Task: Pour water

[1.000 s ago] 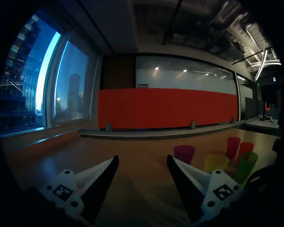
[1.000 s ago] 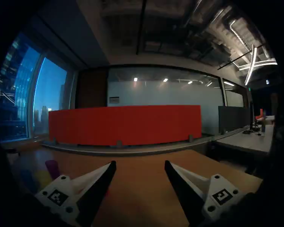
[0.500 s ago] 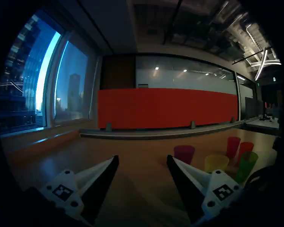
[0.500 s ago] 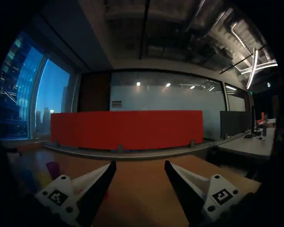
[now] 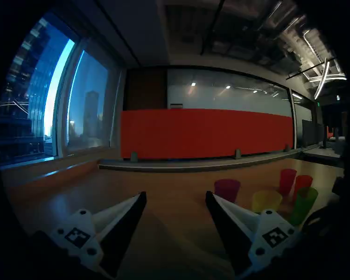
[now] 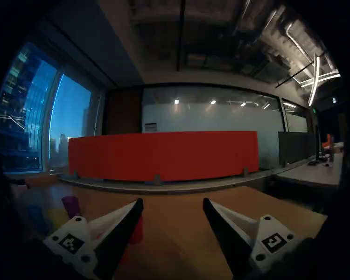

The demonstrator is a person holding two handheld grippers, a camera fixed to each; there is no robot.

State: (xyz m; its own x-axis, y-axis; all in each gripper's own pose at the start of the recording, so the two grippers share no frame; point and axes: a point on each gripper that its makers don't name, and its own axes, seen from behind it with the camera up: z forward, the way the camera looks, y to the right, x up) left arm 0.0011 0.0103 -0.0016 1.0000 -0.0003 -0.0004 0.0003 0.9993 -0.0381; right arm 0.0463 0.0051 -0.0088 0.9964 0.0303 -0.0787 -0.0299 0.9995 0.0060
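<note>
Left gripper view: my left tongs cover the bases of the yellow cup and green cup. Right gripper view: red cup half hidden behind my right tongs; cup contents unreadable.

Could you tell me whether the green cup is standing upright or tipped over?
Upright: the green cup stands on its base on the wooden table, its wider open rim at the top.

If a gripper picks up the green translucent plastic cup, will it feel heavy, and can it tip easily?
The green translucent plastic cup looks thin, so probably light and squeezable. It is tall with a narrower base, so a side push may tip it.
</note>
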